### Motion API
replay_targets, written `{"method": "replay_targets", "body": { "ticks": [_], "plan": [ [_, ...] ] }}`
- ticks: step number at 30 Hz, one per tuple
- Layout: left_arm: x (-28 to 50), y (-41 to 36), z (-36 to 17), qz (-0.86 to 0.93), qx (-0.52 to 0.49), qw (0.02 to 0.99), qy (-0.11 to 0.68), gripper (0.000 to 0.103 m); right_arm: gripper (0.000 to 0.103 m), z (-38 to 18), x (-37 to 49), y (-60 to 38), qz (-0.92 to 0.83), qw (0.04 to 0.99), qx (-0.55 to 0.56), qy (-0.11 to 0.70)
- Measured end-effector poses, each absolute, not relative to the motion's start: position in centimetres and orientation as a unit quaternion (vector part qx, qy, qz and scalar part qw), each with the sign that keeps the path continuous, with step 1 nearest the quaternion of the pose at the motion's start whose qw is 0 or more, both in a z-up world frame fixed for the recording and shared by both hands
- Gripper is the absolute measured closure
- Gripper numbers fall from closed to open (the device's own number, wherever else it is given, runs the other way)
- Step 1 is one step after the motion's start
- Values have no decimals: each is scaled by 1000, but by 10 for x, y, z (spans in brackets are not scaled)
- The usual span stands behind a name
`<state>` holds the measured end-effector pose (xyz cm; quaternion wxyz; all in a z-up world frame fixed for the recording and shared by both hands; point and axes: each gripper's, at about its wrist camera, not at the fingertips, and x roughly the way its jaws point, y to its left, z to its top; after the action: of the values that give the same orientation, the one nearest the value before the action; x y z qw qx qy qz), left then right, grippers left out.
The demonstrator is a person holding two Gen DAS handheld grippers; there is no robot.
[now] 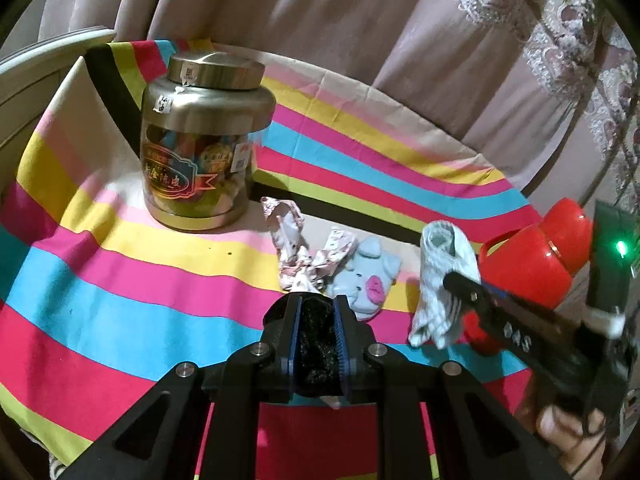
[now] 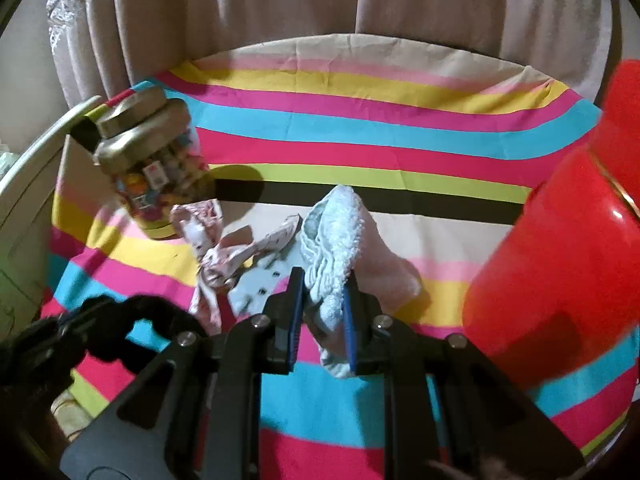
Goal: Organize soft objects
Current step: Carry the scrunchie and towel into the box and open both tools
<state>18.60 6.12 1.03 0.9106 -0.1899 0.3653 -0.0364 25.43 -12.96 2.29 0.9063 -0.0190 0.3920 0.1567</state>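
My left gripper (image 1: 318, 304) is shut on a black fuzzy soft thing (image 1: 316, 344) that fills the gap between its blue pads. Just beyond it on the striped cloth lie a crumpled pink patterned sock (image 1: 296, 252) and a light blue animal-face sock (image 1: 364, 276). My right gripper (image 2: 324, 280) is shut on a pale blue fluffy sock (image 2: 340, 232), which is lifted off the cloth and hangs below the pads. In the left wrist view that sock (image 1: 436, 280) dangles from the right gripper (image 1: 456, 284). A pale pink sock (image 2: 388, 272) lies under it.
A metal-lidded jar (image 1: 200, 140) of wrapped sweets stands at the back left of the striped cloth (image 1: 100, 280). A red flask (image 2: 560, 280) stands close on the right, beside the right gripper. Curtains hang behind, and a white furniture edge (image 1: 40, 60) is at the far left.
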Motion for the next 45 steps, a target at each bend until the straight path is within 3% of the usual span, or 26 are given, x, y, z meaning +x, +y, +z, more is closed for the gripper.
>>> {"method": "replay_targets", "body": {
  "ticks": [19,45],
  "plan": [
    [152,0,42,-91,-176,909,366,87,82,43,173,-185,127,912,-16,390],
    [106,-162,59,-260,-159,860,409,87,82,61,85,-366,-14,919,70,388]
  ]
}}
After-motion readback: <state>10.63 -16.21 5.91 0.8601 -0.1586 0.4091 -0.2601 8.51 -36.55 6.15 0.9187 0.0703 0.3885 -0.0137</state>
